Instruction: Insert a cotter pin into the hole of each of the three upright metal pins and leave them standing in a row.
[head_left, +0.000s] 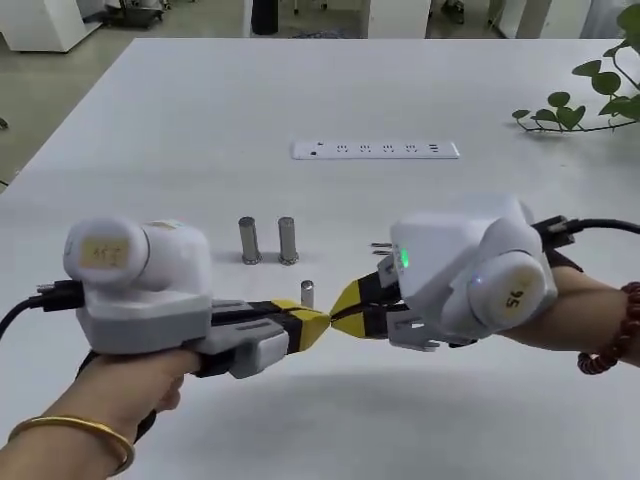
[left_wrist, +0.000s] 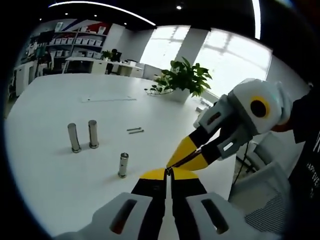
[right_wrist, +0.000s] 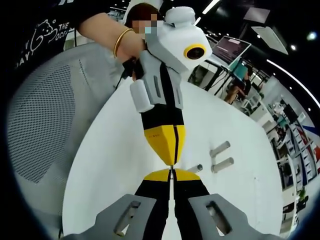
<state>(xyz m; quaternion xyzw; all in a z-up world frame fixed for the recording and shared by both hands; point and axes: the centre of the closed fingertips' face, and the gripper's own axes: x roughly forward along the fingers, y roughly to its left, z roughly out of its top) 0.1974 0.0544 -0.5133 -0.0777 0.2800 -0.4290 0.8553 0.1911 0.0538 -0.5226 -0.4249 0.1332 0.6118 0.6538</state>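
Observation:
Three upright metal pins stand on the white table: two tall ones (head_left: 250, 240) (head_left: 288, 240) side by side and a shorter one (head_left: 308, 293) nearer me. My left gripper (head_left: 320, 323) and right gripper (head_left: 336, 316) meet tip to tip just in front of the short pin (left_wrist: 123, 164). Both sets of yellow jaws are shut. A thin cotter pin (right_wrist: 171, 171) bridges the two tips, pinched at each end. Two more cotter pins (left_wrist: 134, 130) lie flat on the table beyond the metal pins.
A white power strip (head_left: 376, 150) lies further back on the table. A leafy plant (head_left: 590, 100) hangs over the far right edge. A mesh office chair (right_wrist: 45, 125) stands beside the table.

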